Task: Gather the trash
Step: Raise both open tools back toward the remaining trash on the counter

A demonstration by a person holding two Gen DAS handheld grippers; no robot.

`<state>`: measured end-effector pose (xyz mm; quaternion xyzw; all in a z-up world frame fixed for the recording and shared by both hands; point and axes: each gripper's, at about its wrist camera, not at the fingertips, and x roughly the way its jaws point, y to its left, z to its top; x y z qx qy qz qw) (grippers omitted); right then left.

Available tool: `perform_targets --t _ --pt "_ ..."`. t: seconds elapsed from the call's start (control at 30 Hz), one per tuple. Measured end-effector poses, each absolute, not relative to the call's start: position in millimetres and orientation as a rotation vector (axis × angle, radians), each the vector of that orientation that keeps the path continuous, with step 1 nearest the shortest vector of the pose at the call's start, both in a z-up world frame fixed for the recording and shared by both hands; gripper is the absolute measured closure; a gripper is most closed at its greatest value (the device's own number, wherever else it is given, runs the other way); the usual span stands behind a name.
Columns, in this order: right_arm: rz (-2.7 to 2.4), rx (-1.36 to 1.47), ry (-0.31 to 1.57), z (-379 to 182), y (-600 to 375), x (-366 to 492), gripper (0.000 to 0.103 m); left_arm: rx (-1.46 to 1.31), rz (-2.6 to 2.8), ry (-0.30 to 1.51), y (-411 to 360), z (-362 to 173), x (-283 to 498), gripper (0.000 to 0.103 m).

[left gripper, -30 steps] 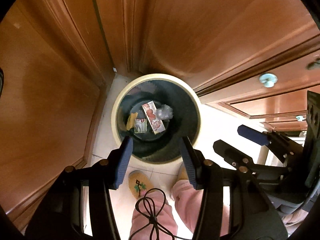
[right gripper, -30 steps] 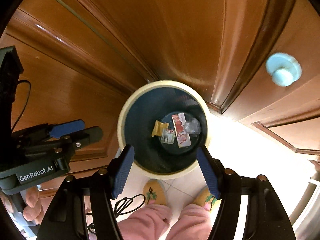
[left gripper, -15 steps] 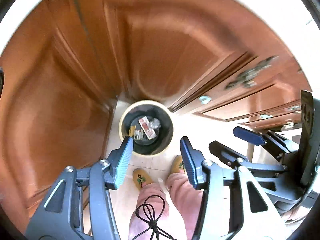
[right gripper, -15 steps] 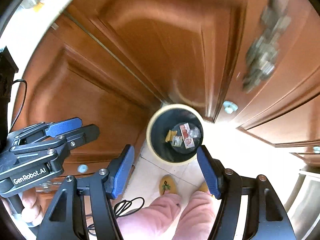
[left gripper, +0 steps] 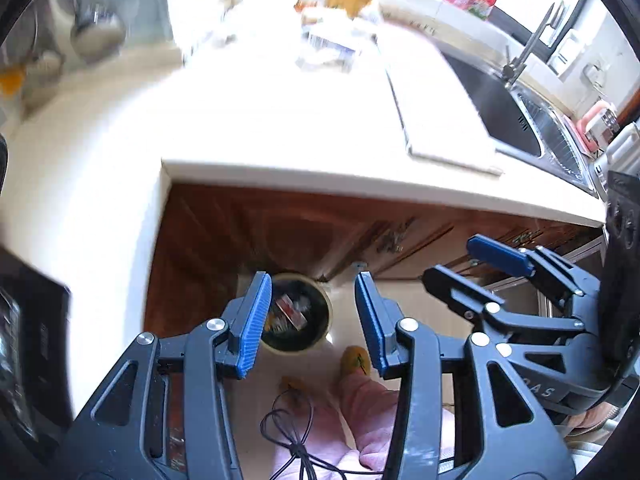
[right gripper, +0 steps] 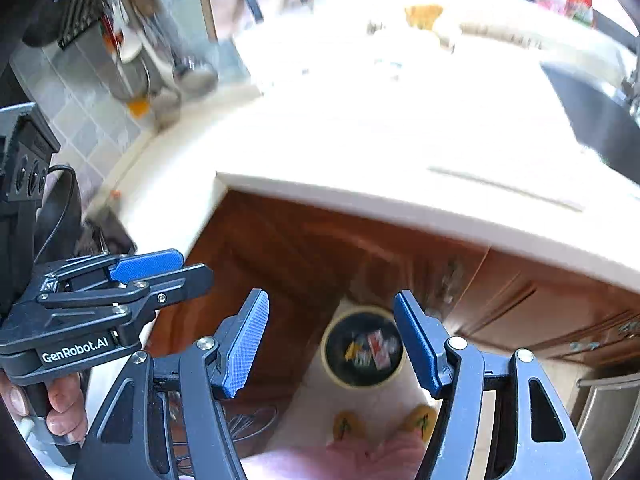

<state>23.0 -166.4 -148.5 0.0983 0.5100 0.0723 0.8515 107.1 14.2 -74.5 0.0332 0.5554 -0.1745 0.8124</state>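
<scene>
Two grippers point steeply down over the kitchen floor, side by side, each visible in the other's view. White countertop [left gripper: 280, 128] fills the upper half of both views, its front edge overhanging brown wooden cabinet doors [right gripper: 304, 248]. Sink [left gripper: 516, 120] with a faucet sits at the counter's right end; a pale cutting board [left gripper: 436, 108] lies just beside it. Blurred packets and wrappers clutter the counter's far side [left gripper: 332, 44]; too smeared to name.

Trash bin [right gripper: 363, 349], round, cream-rimmed, dark inside, stands on the pale floor against the cabinets, well below both grippers. Several wrappers lie in its bottom, one red and white [right gripper: 378, 350], one yellow [right gripper: 351, 350].

Left gripper [left gripper: 310, 316]: blue pads apart, jaws closing, nothing between them. A hand [right gripper: 60, 404] grips its handle, seen in the right view.

Right gripper [right gripper: 336, 344]: jaws apart, empty.

Yellow slippers [right gripper: 420, 420] and pink trouser legs [left gripper: 360, 412] show beneath; a thin black cable [left gripper: 288, 432] dangles.
</scene>
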Motion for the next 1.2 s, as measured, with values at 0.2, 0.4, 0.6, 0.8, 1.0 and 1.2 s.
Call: perform_targets --t 0.2,0.4,0.6,0.8,1.0,1.2 --pt "0.095 0.217 0.960 -75.3 -174.2 30.4 0.037 0.073 -0.395 1.079 3.0 -30.8 125.8 0.063" --pt "0.035 0.248 0.918 -26.9 -197.5 47.2 0.037 0.076 -0.411 1.033 -12.8 -8.5 151.3 0.063" --pt "-0.005 0.266 0.906 1.3 -243.5 73.5 0.037 0.057 -0.410 1.002 -32.5 8.0 187.9 0.062" --pt "0.045 0.248 0.911 11.8 -284.3 138.5 0.037 0.004 -0.359 1.018 -49.3 7.4 246.3 0.062" --pt "0.133 0.206 0.992 -1.5 -307.3 234.5 0.037 -0.031 -0.278 1.052 -66.4 -6.8 312.9 0.062" --pt "0.208 0.160 1.065 -42.6 -314.3 332.1 0.037 -0.050 -0.185 1.114 -78.0 -41.0 373.2 0.062"
